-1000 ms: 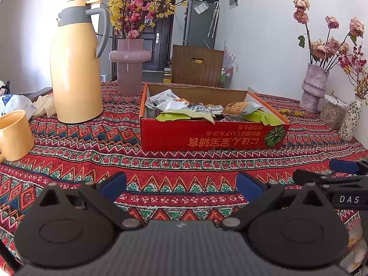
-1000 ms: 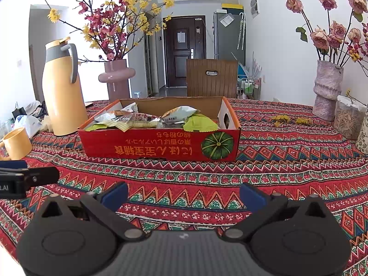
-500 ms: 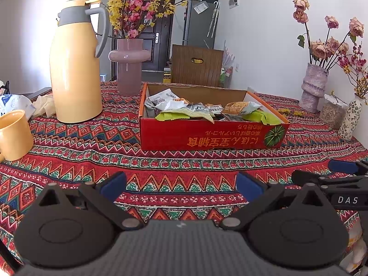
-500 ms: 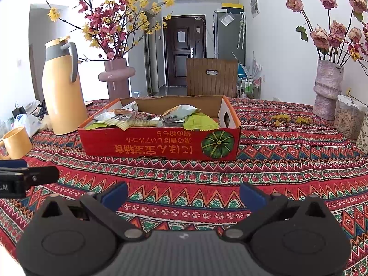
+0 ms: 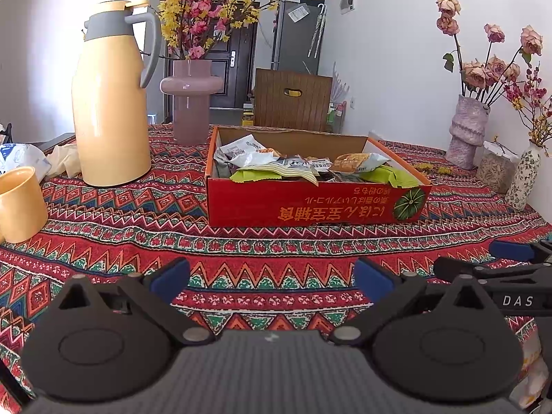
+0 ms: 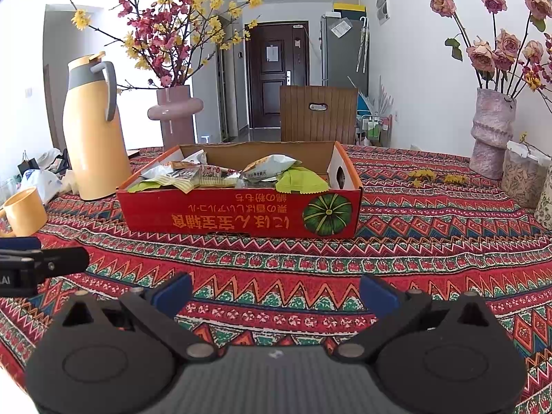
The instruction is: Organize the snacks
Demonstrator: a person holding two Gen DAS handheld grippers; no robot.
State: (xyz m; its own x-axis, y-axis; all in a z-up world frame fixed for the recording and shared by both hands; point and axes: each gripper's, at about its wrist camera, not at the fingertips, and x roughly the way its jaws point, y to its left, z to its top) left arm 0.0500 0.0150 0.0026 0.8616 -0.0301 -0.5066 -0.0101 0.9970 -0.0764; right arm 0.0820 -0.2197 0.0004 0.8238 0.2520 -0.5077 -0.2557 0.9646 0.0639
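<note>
Spread wide, both pairs of fingers, nothing between them: left gripper [image 5: 272, 276] and right gripper [image 6: 276, 291] low over the cloth [image 6: 414, 262], side by side, each catching the other's tip at the frame edge. Well short of the box [image 6: 238, 214], which sits mid-table, past both grippers, with a jug [image 5: 110, 103] and cup [image 5: 20, 203] off to its left and a pink vase [image 5: 190, 100] behind.

Probably the very start or the very end of the task; cannot tell which from this alone. If a reach comes next: go in over the near wall of the box, not through it; pick one packet lying on top; pinch a flat sealed edge rather than the puffed middle; lift straight up so neighbours stay put.

Snacks [image 6: 220, 174] heaped loosely inside the box: crinkly foil and plastic packets, green [image 6: 300, 179], white, silver and an orange-printed one, overlapping, some poking above the rim. Light, slippery, easy to drag. No loose packets seen on the cloth.
</note>
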